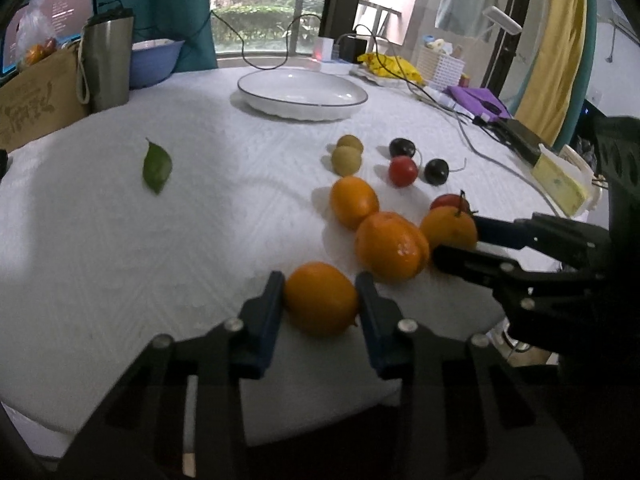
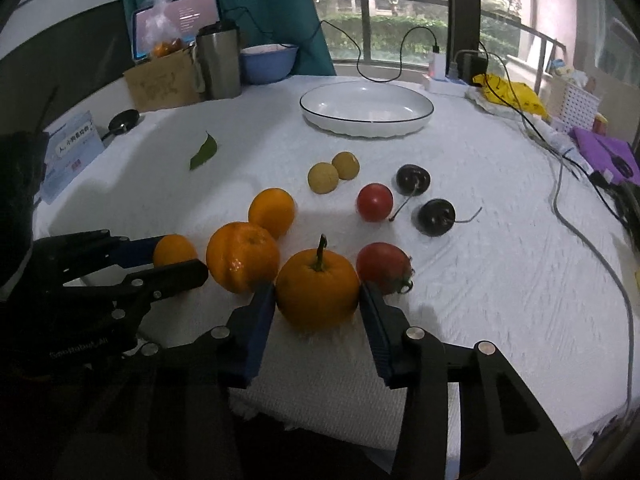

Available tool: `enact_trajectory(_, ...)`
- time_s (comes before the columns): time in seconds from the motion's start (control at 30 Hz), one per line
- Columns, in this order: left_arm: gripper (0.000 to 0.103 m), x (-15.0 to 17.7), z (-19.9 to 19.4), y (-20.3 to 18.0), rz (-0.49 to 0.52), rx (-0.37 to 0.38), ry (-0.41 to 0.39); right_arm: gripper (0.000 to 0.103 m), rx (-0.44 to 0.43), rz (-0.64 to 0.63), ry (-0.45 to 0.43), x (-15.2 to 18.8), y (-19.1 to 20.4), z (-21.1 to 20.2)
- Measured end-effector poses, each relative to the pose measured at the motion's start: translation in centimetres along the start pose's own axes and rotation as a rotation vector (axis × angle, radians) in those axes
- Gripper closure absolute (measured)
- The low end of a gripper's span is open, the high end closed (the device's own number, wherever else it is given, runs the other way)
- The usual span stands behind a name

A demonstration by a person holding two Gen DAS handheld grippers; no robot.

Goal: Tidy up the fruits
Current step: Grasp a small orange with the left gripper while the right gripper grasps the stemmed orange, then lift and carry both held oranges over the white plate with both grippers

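Gripping one orange apiece, both grippers sit low over the near edge of the white cloth-covered table [image 1: 120, 260]. The left gripper [image 1: 320, 300] has its blue pads pressed against the two sides of a smooth orange [image 1: 320, 298] that rests on the cloth closest to the table's edge; the right gripper [image 2: 318, 300] clasps a stemmed orange [image 2: 318, 288] the same way, across its widest part, with the stalk standing up clear of the fingers. Neither fruit looks lifted yet. These oranges should be firm, fairly light and round enough to roll or squirt out of a pinch set too high or too low, so a hold across the middle, as here, seems the safest; the peel is waxy and could slip under a weak squeeze, while too hard a one might bruise it. Just beyond, a large orange [image 2: 242, 256] lies between the two held ones, almost touching the stemmed one, and another orange [image 2: 272, 212] sits behind it. A red tomato-like fruit [image 2: 384, 268] lies right beside the right gripper's outer finger and could be nudged on the way up. Farther on are a second red fruit [image 2: 375, 202], two dark cherries [image 2: 436, 216] with thin stems, soft and easily crushed, and two small tan fruits [image 2: 323, 177] side by side. A green leaf [image 2: 204, 152] lies apart to the left. At the far side stands the empty white dish [image 2: 424, 116], probably where the fruit is meant to go.
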State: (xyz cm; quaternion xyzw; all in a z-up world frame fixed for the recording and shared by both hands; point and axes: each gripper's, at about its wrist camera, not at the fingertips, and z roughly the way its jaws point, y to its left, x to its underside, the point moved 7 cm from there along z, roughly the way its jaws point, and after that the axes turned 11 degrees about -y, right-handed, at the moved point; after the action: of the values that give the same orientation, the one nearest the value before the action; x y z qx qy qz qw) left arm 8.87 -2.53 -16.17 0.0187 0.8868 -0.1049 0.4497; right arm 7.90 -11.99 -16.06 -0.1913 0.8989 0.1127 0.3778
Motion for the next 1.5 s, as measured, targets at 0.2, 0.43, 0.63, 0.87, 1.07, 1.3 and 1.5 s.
enact_trajectory(0.2, 0.066, -1.0, -0.2, 0.6, -0.008, -0.005, -0.014, 0.058, -0.019, 0.004, -0.034, -1.0, -0.1, -0.7)
enact_trajectory(0.43, 0.066, -3.1, -0.4, 1.2, -0.015, 0.001, -0.049, 0.058, -0.026, 0.02, -0.084, -3.4, -0.3, -1.3)
enact_trajectory(0.63, 0.066, -5.7, 0.0, 1.8, -0.011, 0.007, -0.081, 0.058, -0.02, 0.032, -0.121, -5.8, -0.8, -1.2)
enact_trajectory(0.87, 0.066, -8.5, 1.0, 2.0, -0.01, 0.024, -0.117, 0.058, -0.006, 0.041, -0.148, -8.1, -2.0, -0.1)
enact_trajectory(1.07, 0.066, -10.6, 2.4, 2.3, -0.01, 0.03, -0.131, 0.058, 0.015, 0.047, -0.165, -10.0, -3.6, 0.8)
enact_trajectory(1.3, 0.066, -13.2, 4.5, 3.1, -0.011, 0.033, -0.15, 0.058, 0.031, 0.048, -0.182, -12.6, -5.3, 2.7)
enact_trajectory(1.5, 0.066, -15.4, 6.5, 3.7, -0.018, 0.04, -0.163, 0.058, 0.031, 0.034, -0.195, -14.8, -6.2, 4.7)
